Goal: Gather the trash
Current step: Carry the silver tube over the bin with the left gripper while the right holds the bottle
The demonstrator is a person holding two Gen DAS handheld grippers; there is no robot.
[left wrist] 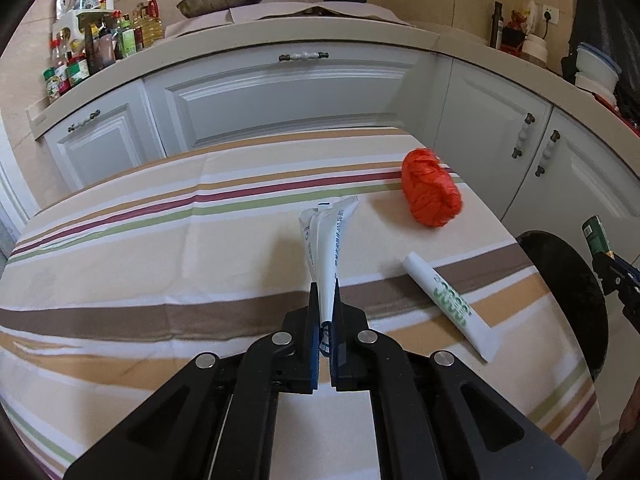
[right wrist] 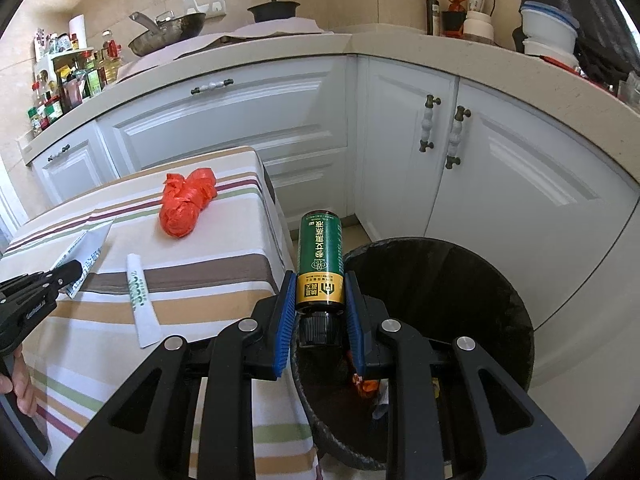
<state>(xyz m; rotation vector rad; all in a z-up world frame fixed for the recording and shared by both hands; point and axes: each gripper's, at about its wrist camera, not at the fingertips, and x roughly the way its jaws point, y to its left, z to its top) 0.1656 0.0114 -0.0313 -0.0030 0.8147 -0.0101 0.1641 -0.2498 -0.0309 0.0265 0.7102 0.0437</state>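
Left gripper (left wrist: 325, 292), frame centre: jaws pinched on a white-and-blue tube (left wrist: 326, 240), lifted off the striped tablecloth (left wrist: 160, 248). Right gripper (right wrist: 320, 284) clamps a green bottle (right wrist: 321, 258), cap toward camera, above the black trash bin (right wrist: 460, 280) at lower right. Green-lettered white tube (left wrist: 450, 304) and red plastic bag (left wrist: 431, 188) lie on the cloth, apart.

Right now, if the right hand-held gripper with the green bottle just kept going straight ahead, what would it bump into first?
Probably the black trash bin: the right hand-held gripper, shut on the green bottle, points down over its open mouth. Depth is hard to judge.
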